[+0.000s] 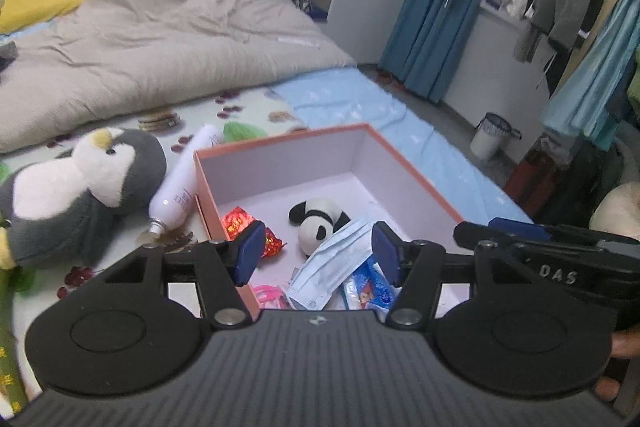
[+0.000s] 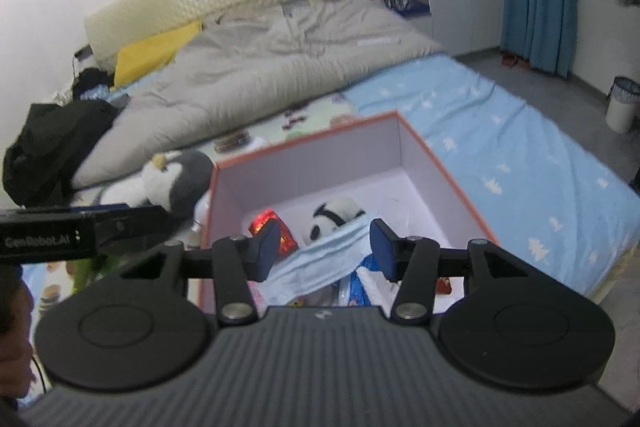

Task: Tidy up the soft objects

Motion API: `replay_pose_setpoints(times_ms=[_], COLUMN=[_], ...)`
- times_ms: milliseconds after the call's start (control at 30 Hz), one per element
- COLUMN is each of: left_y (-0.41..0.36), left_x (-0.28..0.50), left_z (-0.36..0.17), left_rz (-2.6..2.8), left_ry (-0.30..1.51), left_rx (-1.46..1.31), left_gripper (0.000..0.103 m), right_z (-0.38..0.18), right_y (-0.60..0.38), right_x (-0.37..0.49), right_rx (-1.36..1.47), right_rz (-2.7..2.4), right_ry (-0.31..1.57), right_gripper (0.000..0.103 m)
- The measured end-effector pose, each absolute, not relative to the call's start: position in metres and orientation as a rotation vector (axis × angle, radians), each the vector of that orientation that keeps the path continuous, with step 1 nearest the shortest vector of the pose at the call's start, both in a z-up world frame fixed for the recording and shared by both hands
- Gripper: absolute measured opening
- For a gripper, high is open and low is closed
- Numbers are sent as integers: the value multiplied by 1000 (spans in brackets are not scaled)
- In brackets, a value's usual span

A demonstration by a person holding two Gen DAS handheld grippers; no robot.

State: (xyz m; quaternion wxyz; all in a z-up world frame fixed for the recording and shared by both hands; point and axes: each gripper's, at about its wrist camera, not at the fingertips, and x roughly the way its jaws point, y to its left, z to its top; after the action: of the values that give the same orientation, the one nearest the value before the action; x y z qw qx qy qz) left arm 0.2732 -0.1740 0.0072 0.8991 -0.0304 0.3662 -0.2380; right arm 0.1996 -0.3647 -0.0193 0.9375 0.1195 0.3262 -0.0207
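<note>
Above an orange box (image 1: 416,171) on the bed (image 2: 520,163): left hand-held gripper (image 1: 318,253) and right hand-held gripper (image 2: 322,247), both parted, holding nothing. Inside: blue face mask (image 1: 336,267), panda plush (image 1: 320,223). Beside the box, penguin plush (image 1: 80,187).

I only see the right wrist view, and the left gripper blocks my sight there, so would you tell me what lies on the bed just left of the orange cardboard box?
Observer: A white plastic bottle lies on its side close beside the left wall of the orange cardboard box, its open neck toward the camera.
Operator: Thank you. Is anything tucked into the box's near left corner?
Observer: Yes, a small pink item lies there, next to the light blue face mask; I cannot tell what it is.
</note>
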Motion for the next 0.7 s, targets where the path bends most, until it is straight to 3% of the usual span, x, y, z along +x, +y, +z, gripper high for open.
replay_pose_setpoints(times_ms=[333, 700], left_y=[-143, -105], left_x=[204, 128], left_z=[58, 72], left_rz=[-509, -509], left_ry=[659, 613], left_rx=[-51, -58], left_gripper=[67, 67], right_z=[28, 38], right_y=[-338, -294], right_x=[140, 83], right_rx=[234, 215], right_rz=[-47, -42], right_ry=[561, 531], right_gripper=[52, 52])
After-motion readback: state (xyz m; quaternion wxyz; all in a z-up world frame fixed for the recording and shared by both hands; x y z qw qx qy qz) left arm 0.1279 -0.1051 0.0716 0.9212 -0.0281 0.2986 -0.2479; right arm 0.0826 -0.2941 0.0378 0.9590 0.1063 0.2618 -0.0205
